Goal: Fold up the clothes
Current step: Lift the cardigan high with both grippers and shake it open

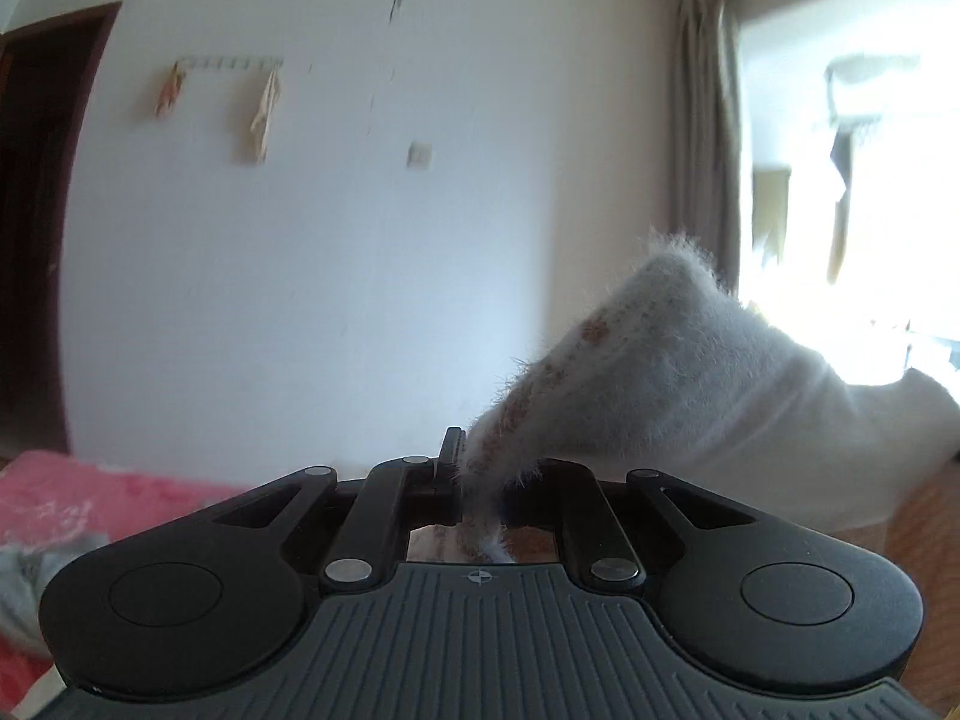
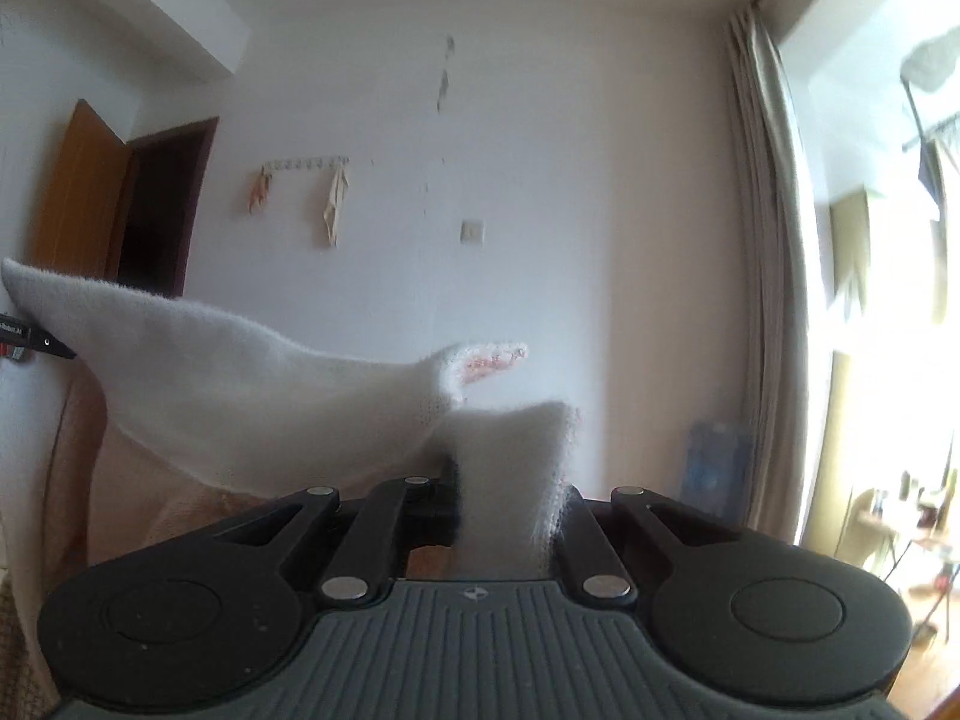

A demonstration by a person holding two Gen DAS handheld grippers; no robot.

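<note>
Two grippers, both clamped on one fuzzy white garment [image 1: 690, 384] held up in the air against a pale wall. Left gripper [image 1: 465, 480]: jaws pressed together on a hairy edge of the fabric with reddish flecks; a thin tuft pokes back through between the fingers toward the camera. From that pinch the cloth rises to a furry peak, then runs off to the right edge of the left wrist view, sagging in front of a bright window [image 1: 852, 192]. Right gripper [image 2: 510, 498]: jaws closed on a thick bunched fold of the same white knit, which stands up between the fingers; the rest spreads leftward as a broad sheet to the left edge of the view, where a dark bit of hardware with a small label [image 2: 36, 339] meets it. A pinkish lining shows at an opening in the fabric above the right pinch. Garment hangs clear of any surface between the two grips. Below, in the left view, a pink bedcover [image 1: 108, 498] with a crumpled grey cloth [image 1: 30, 588] on it. Wall hooks [image 2: 306, 165] carry two small hanging items. Grey curtain [image 2: 774, 276] beside the window; dark doorway [image 2: 162, 210] at left with its wooden door open. No containers visible.
</note>
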